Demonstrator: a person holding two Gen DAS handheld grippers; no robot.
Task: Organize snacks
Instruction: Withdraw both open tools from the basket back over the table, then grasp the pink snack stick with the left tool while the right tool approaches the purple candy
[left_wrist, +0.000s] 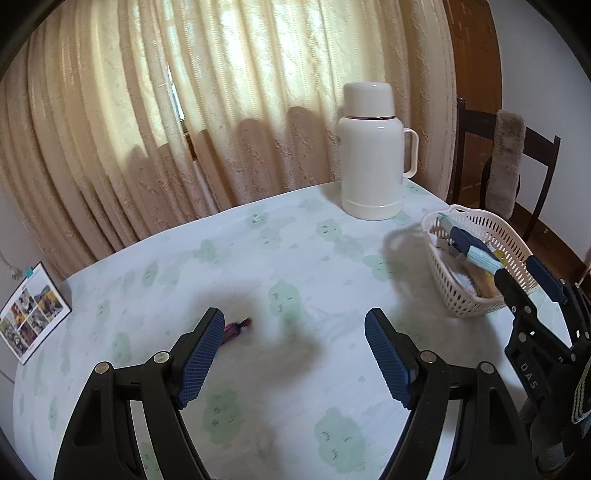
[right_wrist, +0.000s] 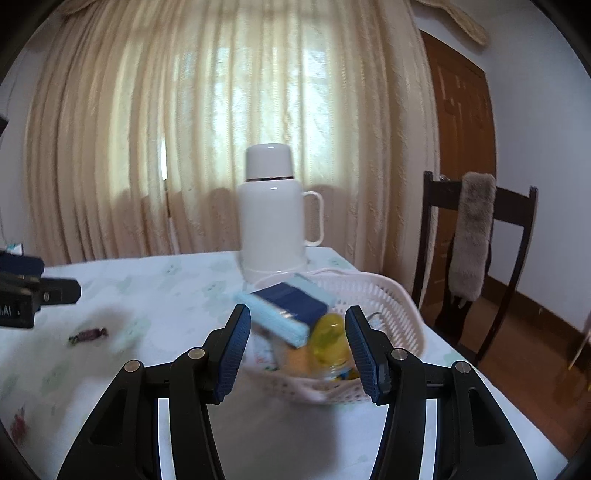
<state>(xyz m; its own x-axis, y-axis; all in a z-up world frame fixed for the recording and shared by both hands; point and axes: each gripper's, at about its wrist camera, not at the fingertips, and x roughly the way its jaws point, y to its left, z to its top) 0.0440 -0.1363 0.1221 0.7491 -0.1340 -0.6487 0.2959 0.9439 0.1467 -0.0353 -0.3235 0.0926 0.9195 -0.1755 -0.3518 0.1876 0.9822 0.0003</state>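
Note:
A white plastic basket (left_wrist: 517, 243) sits at the table's right side and holds several snacks: a blue-and-light-blue pack (right_wrist: 284, 310) and a yellow jelly cup (right_wrist: 328, 339). My right gripper (right_wrist: 297, 350) is open and empty, hovering just before the basket (right_wrist: 391, 306). A purple wrapped candy (left_wrist: 236, 328) lies on the cloth next to my left gripper's (left_wrist: 295, 358) left finger; it also shows in the right wrist view (right_wrist: 88, 335). My left gripper is open and empty above the table. A red candy (right_wrist: 18, 424) lies near the table's left front.
A white thermos jug (left_wrist: 373, 155) stands at the table's far edge before the curtain. A photo calendar (left_wrist: 31, 317) lies at the left edge. A dark wooden chair (right_wrist: 476, 251) with a grey fur cover stands right of the table. The right gripper (left_wrist: 532, 288) shows in the left view.

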